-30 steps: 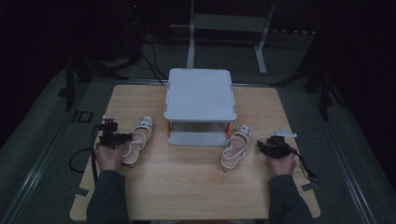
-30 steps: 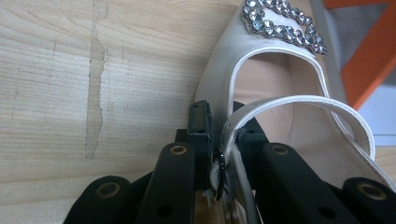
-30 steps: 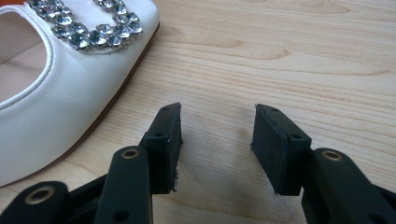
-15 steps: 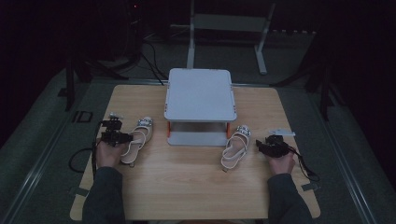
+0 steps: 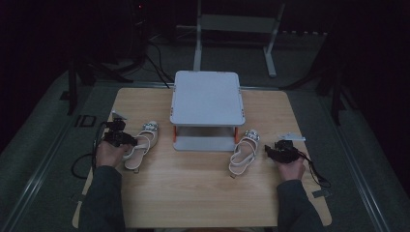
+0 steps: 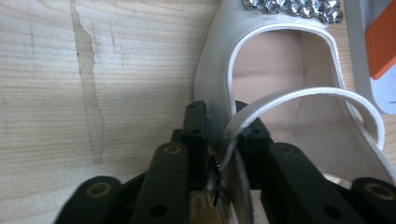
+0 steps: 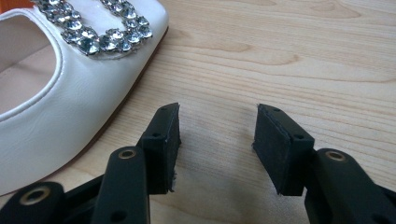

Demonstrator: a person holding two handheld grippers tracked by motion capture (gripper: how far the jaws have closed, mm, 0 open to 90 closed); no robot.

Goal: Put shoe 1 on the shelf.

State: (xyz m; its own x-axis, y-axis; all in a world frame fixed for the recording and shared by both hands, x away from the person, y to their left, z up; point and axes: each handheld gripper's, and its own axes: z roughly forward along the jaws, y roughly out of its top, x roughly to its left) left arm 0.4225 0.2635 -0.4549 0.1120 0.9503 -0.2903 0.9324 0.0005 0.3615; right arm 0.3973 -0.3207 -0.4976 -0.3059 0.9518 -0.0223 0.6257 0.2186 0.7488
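Two white sandals with rhinestone bands lie on the wooden table. My left gripper sits at the left sandal. In the left gripper view its jaws have just been closing and now pinch the left sandal's side wall and thin heel strap. The right sandal lies in front of the shelf's right leg. My right gripper rests just right of it. In the right gripper view this gripper stands open over bare wood, with the right sandal's toe at its left.
A white two-level shelf with orange legs stands at the table's back middle, between the sandals. Cables trail from both grippers over the table's side edges. Dark floor, stands and cables surround the table.
The left hand has shifted a little at the left sandal. The right hand and the right sandal lie as before.
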